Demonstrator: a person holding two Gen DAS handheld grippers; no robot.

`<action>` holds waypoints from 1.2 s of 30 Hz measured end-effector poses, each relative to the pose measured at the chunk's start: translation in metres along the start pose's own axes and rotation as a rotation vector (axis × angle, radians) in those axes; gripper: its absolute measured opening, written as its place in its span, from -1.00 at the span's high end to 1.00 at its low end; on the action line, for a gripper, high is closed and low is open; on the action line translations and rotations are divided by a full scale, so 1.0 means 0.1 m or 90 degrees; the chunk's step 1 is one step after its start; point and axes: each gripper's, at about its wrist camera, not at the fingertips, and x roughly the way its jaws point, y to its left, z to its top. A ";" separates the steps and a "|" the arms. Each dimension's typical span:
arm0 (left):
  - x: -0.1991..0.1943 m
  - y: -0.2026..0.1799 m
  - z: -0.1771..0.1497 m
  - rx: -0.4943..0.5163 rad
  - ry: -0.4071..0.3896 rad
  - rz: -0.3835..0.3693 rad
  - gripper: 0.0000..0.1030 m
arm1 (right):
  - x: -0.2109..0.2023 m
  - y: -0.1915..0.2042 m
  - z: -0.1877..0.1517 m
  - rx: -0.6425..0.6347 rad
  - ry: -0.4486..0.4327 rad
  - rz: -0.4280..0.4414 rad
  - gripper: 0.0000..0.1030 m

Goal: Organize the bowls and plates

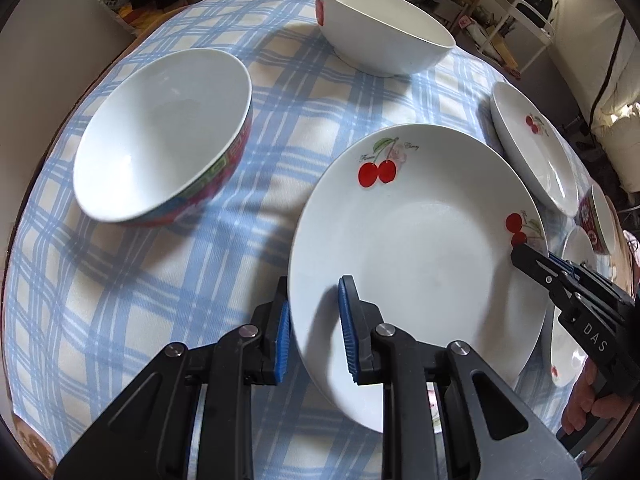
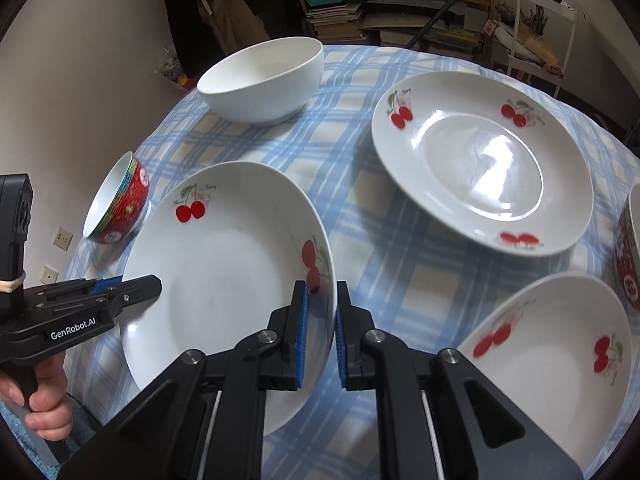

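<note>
Cherry plate [image 1: 420, 248]: we straddle opposite rims, left gripper [image 1: 314, 328] and right gripper [image 2: 320, 332] jaws narrow, unclamped, for a level lift.

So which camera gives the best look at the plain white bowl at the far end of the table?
The right wrist view: the plain white bowl shows whole, with its open inside and its foot on the checked tablecloth. The left wrist view shows it nearer the frame's top, mostly its outer wall, plus a red mark on its side.

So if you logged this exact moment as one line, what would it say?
step: lift cherry plate | left gripper: straddles near rim | right gripper: straddles opposite rim | grip: unclear | bowls: on table
</note>
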 end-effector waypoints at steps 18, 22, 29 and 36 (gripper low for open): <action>-0.26 -0.12 -0.46 0.039 0.023 0.010 0.57 | -0.35 0.09 -0.47 0.022 0.013 -0.036 0.72; -0.19 -0.15 -0.46 0.055 0.031 0.024 0.57 | -0.28 0.11 -0.55 0.019 0.025 -0.048 0.68; -0.10 -0.23 -0.50 0.074 0.051 0.035 0.56 | -0.18 -0.04 -0.56 0.053 0.046 -0.042 0.67; -0.15 -0.23 -0.48 0.063 0.047 0.040 0.58 | -0.18 0.02 -0.56 0.034 0.053 -0.053 0.66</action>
